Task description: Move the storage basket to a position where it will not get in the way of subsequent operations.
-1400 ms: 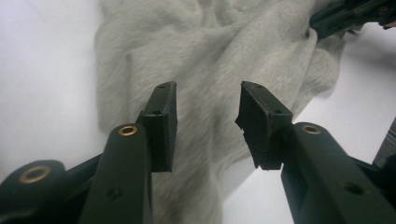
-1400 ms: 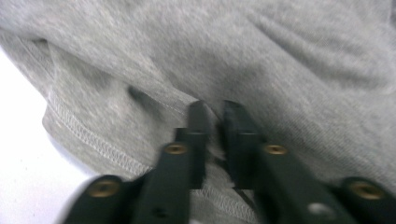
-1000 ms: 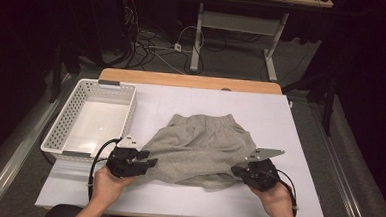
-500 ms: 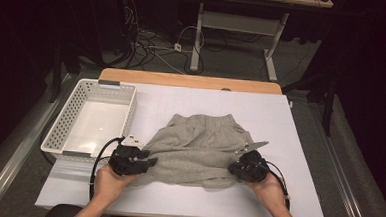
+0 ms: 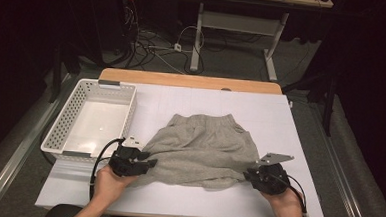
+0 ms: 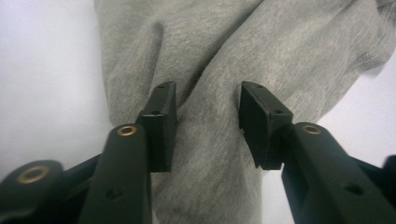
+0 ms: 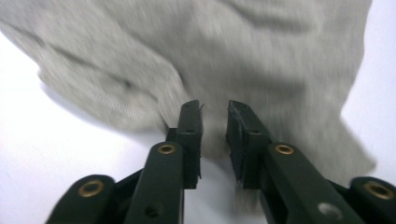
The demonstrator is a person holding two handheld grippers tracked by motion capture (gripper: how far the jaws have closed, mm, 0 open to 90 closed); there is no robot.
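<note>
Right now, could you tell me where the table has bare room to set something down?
The white table is bare behind the grey shorts up to its wooden far edge, and right of them. The white basket is empty. The near edge is crowded by the left gripper and right gripper.

The shorts (image 5: 201, 149) are plain heather grey with a fine knit fleck. The tabletop (image 5: 261, 112) is white, edged with light wood at its far side. The perforated basket (image 5: 62, 126) is white. Both hand-held grippers, left (image 5: 145, 162) and right (image 5: 249, 175), are black, with brass-coloured rivets.
</note>
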